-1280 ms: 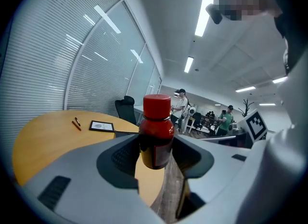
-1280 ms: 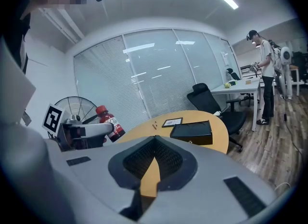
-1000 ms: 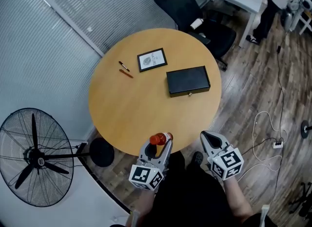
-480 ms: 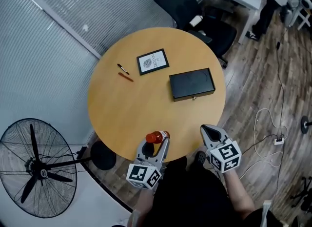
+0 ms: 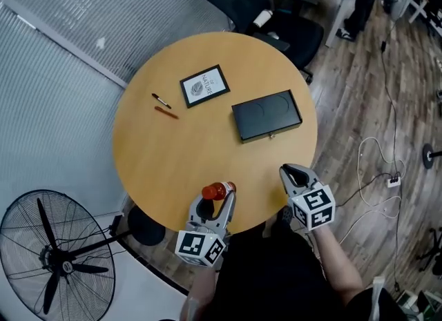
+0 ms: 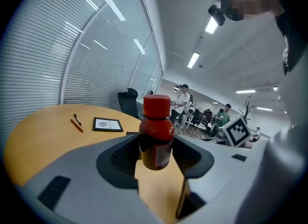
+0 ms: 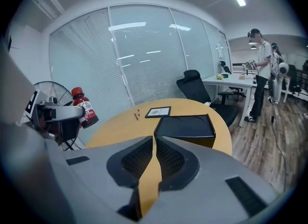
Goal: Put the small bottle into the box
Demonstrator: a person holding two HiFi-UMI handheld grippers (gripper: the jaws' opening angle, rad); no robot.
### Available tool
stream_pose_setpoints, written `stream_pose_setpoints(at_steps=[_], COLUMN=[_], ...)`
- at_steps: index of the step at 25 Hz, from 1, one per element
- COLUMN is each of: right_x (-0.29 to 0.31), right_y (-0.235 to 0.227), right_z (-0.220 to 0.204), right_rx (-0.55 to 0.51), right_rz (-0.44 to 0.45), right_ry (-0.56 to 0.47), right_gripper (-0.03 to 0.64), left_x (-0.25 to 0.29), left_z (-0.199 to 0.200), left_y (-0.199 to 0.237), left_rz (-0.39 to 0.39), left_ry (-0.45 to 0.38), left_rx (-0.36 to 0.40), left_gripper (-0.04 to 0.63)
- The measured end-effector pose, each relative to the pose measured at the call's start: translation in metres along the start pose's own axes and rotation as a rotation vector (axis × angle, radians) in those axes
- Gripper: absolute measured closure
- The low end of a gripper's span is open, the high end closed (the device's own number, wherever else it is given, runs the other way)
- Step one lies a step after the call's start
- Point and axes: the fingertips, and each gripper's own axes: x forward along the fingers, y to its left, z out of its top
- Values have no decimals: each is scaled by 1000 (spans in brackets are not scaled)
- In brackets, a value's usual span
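Observation:
A small red bottle (image 5: 215,190) with a red cap is held upright over the near edge of the round wooden table (image 5: 166,154), and my left gripper (image 5: 213,201) is shut on it. In the left gripper view the bottle (image 6: 155,131) fills the gap between the left gripper's pads (image 6: 156,153). The black box (image 5: 266,115) lies flat with its lid down at the table's right side. My right gripper (image 5: 293,173) hovers at the near right edge. Its jaws (image 7: 154,143) are opening, a narrow gap apart, with nothing between them, and they point at the box (image 7: 185,126).
A framed picture (image 5: 204,85) and two pens (image 5: 162,105) lie on the far left of the table. A standing fan (image 5: 59,261) is on the floor at the left. An office chair (image 5: 259,9) is behind the table, and cables (image 5: 387,181) trail at the right.
Both grippers have come a little further forward over the table's near edge. The bottle stays in the left gripper.

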Motion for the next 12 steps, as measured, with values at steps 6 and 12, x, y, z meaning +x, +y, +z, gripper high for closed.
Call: stream_pose_setpoints(at_steps=[6, 12], right_x=[22, 45], right_y=[-7, -20], right_z=[-8, -19], right_rx=[19, 39], right_rz=[-50, -111], right_ry=[34, 57], right_gripper=[566, 540], left_x=[9, 20], left_z=[-4, -5], left_y=[11, 16], left_rz=[-43, -86], left_ry=[31, 57], left_rx=[14, 22], left_gripper=[388, 388])
